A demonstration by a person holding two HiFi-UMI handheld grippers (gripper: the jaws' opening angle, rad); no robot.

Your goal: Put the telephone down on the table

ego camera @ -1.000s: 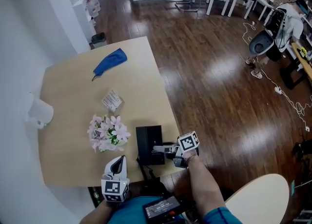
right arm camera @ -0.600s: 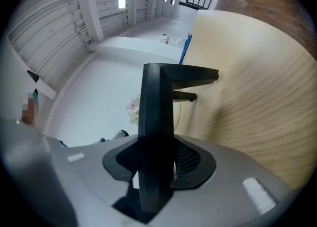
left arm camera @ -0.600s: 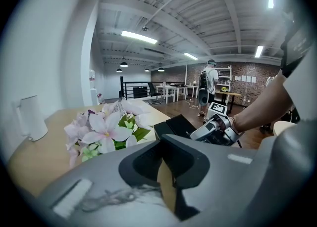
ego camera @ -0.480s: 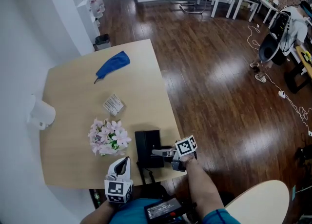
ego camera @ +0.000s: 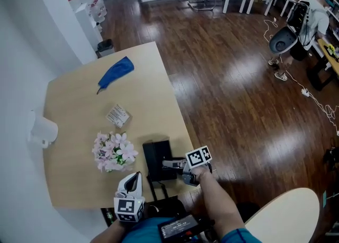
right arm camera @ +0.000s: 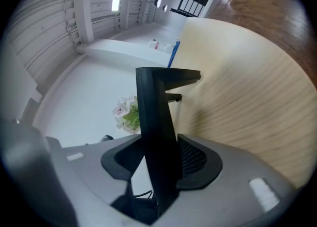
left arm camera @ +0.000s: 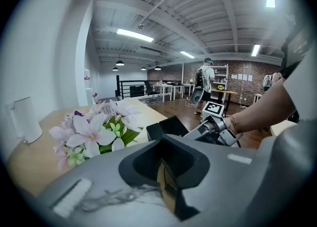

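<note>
The black telephone (ego camera: 158, 158) is at the table's (ego camera: 74, 104) near edge, just right of the flowers. I cannot tell whether it rests fully on the wood. My right gripper (ego camera: 169, 163) reaches in from the right. Its jaws are opening, and its pads still touch the telephone's edge. In the right gripper view the telephone (right arm camera: 156, 117) is a dark slab standing between the jaws of the right gripper (right arm camera: 161, 164). My left gripper (ego camera: 132, 177) hovers at the table's front edge, shut and empty. The left gripper view looks past the left gripper (left arm camera: 163, 171) to the telephone (left arm camera: 171, 126).
A bunch of pink and white flowers (ego camera: 113, 152) lies left of the telephone. Farther back are a small packet (ego camera: 117, 115) and a blue cloth (ego camera: 116, 71). A white cup (ego camera: 43, 129) sits by the wall. A black cable (ego camera: 154, 186) hangs off the front edge. Wooden floor lies to the right.
My right gripper has sunk a little with the telephone still between its jaws. The left gripper has shifted slightly along the table's front edge.
</note>
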